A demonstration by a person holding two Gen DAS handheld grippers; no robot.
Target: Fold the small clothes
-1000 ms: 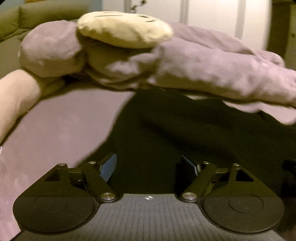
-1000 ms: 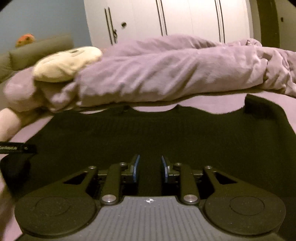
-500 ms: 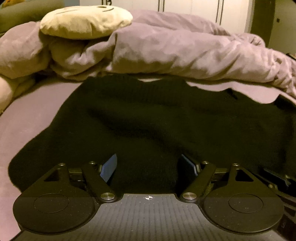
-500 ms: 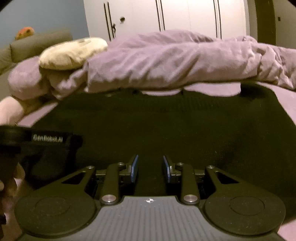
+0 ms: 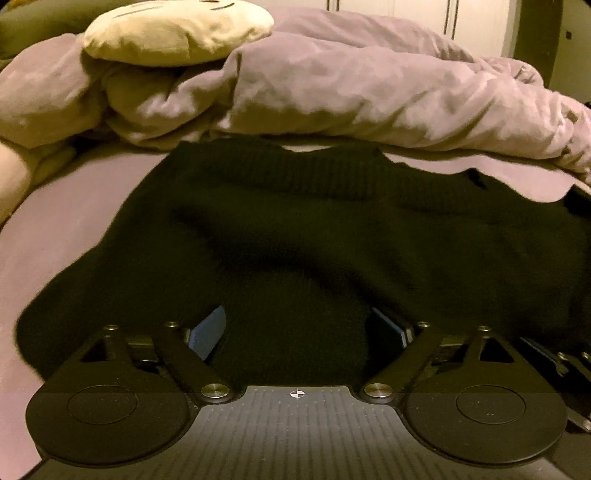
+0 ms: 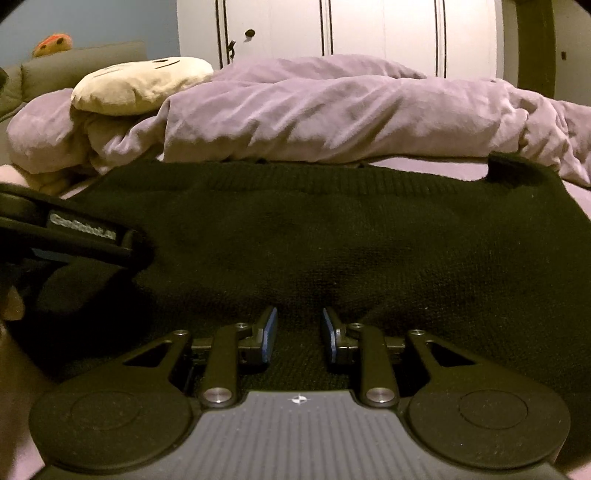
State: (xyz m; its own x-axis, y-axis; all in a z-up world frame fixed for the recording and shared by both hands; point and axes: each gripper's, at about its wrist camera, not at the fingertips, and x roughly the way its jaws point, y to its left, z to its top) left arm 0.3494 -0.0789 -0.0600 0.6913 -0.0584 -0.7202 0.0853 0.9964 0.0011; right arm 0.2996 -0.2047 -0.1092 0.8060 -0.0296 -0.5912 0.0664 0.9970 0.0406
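Note:
A black knit garment (image 5: 332, 229) lies spread flat on the lilac bed sheet (image 5: 74, 206), its ribbed far edge toward the duvet. My left gripper (image 5: 300, 326) hovers low over the garment's near left part. Its jaws are opening wide, and a bulge of black fabric sits between them without being pinched. In the right wrist view the same garment (image 6: 369, 236) fills the middle. My right gripper (image 6: 300, 330) is shut to a narrow gap on a fold of its near edge. A finger (image 6: 86, 230) of the left gripper reaches in from the left.
A crumpled lilac duvet (image 6: 351, 118) lies right behind the garment, with a cream face cushion (image 6: 140, 86) on its left end. White wardrobe doors (image 6: 369, 29) and a green headboard (image 6: 85, 59) stand beyond. A hand (image 6: 13, 302) shows at the left edge.
The left wrist view swung right from the bare sheet onto the garment, then held still, and its jaws spread a little. The left gripper came into the right wrist view.

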